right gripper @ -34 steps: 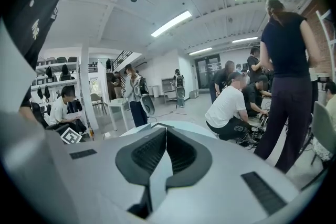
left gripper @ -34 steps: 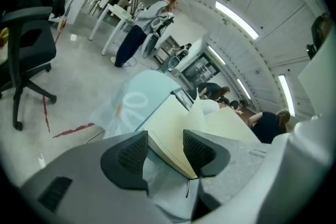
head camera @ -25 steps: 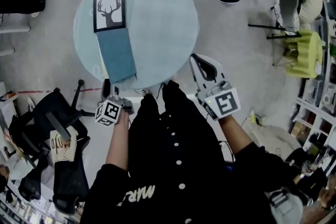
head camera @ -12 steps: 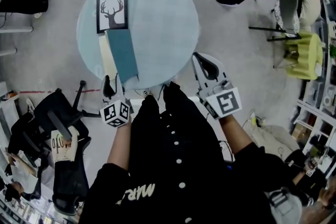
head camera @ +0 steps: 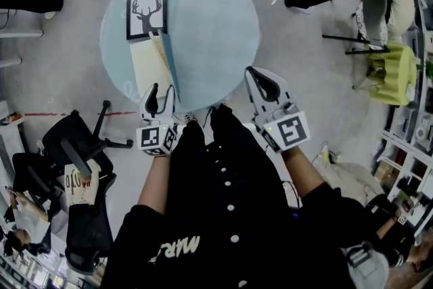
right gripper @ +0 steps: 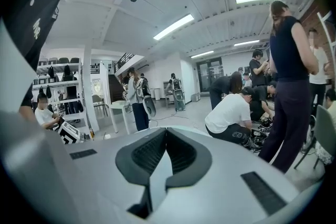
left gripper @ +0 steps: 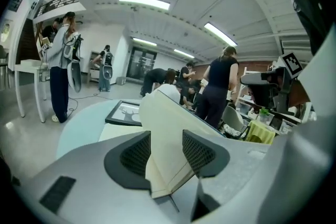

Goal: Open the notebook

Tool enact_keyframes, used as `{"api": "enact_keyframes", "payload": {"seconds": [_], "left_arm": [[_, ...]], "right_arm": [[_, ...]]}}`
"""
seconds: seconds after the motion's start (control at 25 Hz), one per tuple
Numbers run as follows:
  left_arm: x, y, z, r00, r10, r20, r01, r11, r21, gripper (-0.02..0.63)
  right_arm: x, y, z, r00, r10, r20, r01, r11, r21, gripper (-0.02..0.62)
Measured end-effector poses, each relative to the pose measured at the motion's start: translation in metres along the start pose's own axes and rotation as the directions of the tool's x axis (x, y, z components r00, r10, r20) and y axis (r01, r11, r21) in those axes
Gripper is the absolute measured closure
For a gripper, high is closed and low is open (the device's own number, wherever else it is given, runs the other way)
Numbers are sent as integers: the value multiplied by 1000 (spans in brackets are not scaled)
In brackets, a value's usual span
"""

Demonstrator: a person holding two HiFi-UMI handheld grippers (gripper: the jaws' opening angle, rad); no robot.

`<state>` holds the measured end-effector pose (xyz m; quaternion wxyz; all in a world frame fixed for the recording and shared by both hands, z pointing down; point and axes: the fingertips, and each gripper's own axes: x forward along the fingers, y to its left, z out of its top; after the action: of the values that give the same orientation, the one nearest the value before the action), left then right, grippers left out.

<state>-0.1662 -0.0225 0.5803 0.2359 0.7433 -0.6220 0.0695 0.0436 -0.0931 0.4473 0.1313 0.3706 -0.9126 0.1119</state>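
On the round pale-blue table (head camera: 210, 17) lies the notebook. Its teal cover (head camera: 167, 61) stands up almost on edge, and a cream page (head camera: 147, 68) lies bare to its left. My left gripper (head camera: 161, 95) is at the notebook's near end with its fingers apart. In the left gripper view the cover's cream inner side (left gripper: 165, 113) runs slantwise through the gap of the left gripper (left gripper: 167, 149); no pad visibly presses on it. My right gripper (head camera: 256, 76) hovers at the table's near right edge; the right gripper (right gripper: 166, 134) has its pads together on nothing.
A black-framed deer picture (head camera: 147, 11) lies on the table just beyond the notebook. A black office chair (head camera: 74, 145) stands at the left on the floor, and a yellow-green seat (head camera: 392, 71) at the right. Several people (left gripper: 218, 86) stand and crouch beyond the table.
The teal cover has swung up from flat to nearly upright, baring the cream page. My left gripper moved right and up with a roll. The right gripper stayed put.
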Motion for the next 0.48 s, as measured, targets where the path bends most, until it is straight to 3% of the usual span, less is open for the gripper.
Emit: {"api": "enact_keyframes", "payload": {"seconds": [0.12,0.24,0.36,0.48], "left_arm": [[9,-8,-7,999,-39,-7,39,999,11,422],[17,-14,-14,998,-70,-8,70,998,4,422],[22,-22,-15,997,-82,-14,82,996,24,423],[29,-26,-24,994,-102,-23,103,994,42,423]], "right_arm": [[17,13,-4,998,53,-22,-54,998,-20,592],[55,46,-3,985,161,-60,-163,986,-33,592],[96,88,-11,950,291,-111,-294,956,-10,592],[139,121,-31,894,410,-182,-423,906,-37,592]]}}
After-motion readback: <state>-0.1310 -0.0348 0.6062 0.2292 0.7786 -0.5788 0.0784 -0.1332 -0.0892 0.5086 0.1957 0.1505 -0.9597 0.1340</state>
